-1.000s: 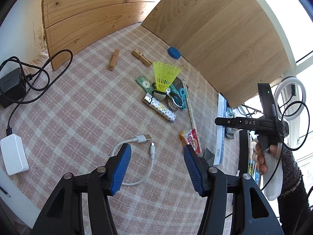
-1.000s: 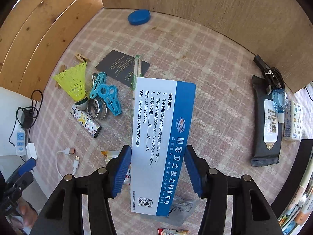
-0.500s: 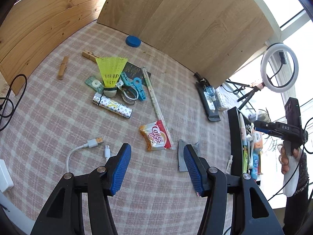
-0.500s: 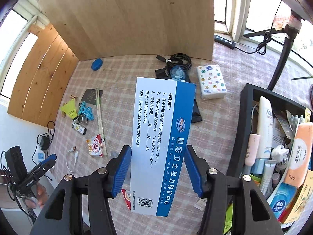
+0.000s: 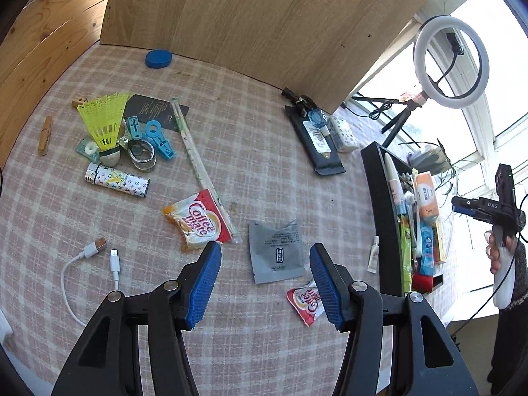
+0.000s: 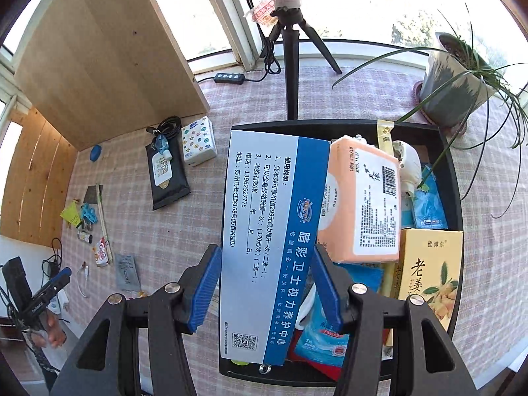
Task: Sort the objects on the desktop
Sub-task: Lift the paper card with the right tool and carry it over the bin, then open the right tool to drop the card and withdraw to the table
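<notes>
Setting: pink checked tablecloth (image 5: 270, 178) on a desk by a sunlit window, wooden panels (image 5: 264, 23) standing behind, a ring light (image 5: 450, 62) on a tripod at the window side.
Right gripper (image 6: 265, 280): pointing steeply down over the black tray (image 6: 457, 198), its blue pads clamped on the two long edges of a blue-and-white printed card (image 6: 264, 241), which stands up between them and hides much of the tray.
Tray: packed with goods, among them a peach tissue pack (image 6: 359, 201), a yellow ginger box (image 6: 429, 270) and a blue sachet (image 6: 429, 211); a potted plant (image 6: 458, 89) stands just behind it.
Left gripper (image 5: 264, 283): jaws apart with nothing between them, hovering above a grey foil sachet (image 5: 275, 250) that lies flat on the cloth.
Loose on the cloth: two Coffee-mate sachets, one (image 5: 198, 226) beside a long wrapped pair of chopsticks (image 5: 201, 168), one (image 5: 307, 302) near the right pad; a white USB cable (image 5: 89, 270); a patterned lighter (image 5: 117, 183); a yellow shuttlecock (image 5: 105, 122); blue plastic clips (image 5: 155, 133); two wooden pegs (image 5: 44, 130); a blue cap (image 5: 159, 58); a black wipes pack (image 5: 318, 142) with a small tissue pack (image 5: 345, 133) beside it.
Person: a hand (image 5: 498, 250) holding the right gripper's handle shows at the edge of the left view.
</notes>
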A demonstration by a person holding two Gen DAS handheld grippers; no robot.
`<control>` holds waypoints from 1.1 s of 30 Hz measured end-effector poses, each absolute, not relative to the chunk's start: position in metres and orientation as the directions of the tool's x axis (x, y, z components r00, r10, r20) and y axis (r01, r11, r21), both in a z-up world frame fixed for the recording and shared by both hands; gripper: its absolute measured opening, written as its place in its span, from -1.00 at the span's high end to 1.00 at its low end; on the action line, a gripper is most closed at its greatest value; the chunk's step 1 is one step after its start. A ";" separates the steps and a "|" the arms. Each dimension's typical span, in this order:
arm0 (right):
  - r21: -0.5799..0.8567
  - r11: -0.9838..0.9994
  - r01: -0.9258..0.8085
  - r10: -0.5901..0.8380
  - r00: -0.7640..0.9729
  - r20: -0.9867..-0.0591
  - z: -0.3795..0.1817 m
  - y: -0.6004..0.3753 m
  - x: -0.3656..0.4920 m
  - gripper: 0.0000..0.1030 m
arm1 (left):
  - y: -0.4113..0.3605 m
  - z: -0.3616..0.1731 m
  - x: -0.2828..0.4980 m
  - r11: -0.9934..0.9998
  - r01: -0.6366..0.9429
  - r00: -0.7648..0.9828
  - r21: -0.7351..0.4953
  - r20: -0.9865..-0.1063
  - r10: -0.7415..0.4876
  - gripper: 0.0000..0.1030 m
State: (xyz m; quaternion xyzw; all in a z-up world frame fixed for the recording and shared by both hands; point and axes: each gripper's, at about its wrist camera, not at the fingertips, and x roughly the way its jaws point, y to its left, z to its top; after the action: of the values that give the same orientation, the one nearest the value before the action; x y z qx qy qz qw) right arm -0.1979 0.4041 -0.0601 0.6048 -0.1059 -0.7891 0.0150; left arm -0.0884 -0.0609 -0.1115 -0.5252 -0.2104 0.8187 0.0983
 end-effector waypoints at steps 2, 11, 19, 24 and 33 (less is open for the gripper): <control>0.160 -0.979 -0.130 -0.119 -0.274 -0.954 -0.055 0.425 -0.191 0.00 | -0.057 -0.112 -0.090 -0.894 0.055 -0.422 -0.446 -0.821 0.383 -0.16; 0.048 -0.967 -0.252 0.015 -0.244 -0.970 -0.062 0.509 -0.187 0.00 | -0.041 -0.110 -0.091 -0.903 0.032 -0.409 -0.428 -0.830 0.379 -0.16; 0.010 -0.962 -0.274 0.052 -0.218 -0.975 -0.078 0.535 -0.206 0.00 | -0.035 -0.110 -0.090 -0.909 0.030 -0.402 -0.415 -0.838 0.369 -0.16; -0.019 -0.960 -0.280 0.083 -0.216 -0.973 -0.078 0.542 -0.214 -0.13 | -0.034 -0.109 -0.087 -0.912 0.031 -0.405 -0.410 -0.839 0.364 -0.16; 0.032 -0.956 -0.291 0.048 -0.264 -0.963 -0.065 0.538 -0.209 -0.18 | -0.047 -0.108 -0.080 -0.917 0.049 -0.411 -0.396 -0.845 0.343 -0.16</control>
State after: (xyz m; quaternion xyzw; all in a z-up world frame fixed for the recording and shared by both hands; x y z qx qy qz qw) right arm -0.2087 0.5376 -0.0654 0.5969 -0.1017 -0.7886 -0.1073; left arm -0.0803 -0.0474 -0.1084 -0.5352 -0.1829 0.8198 0.0897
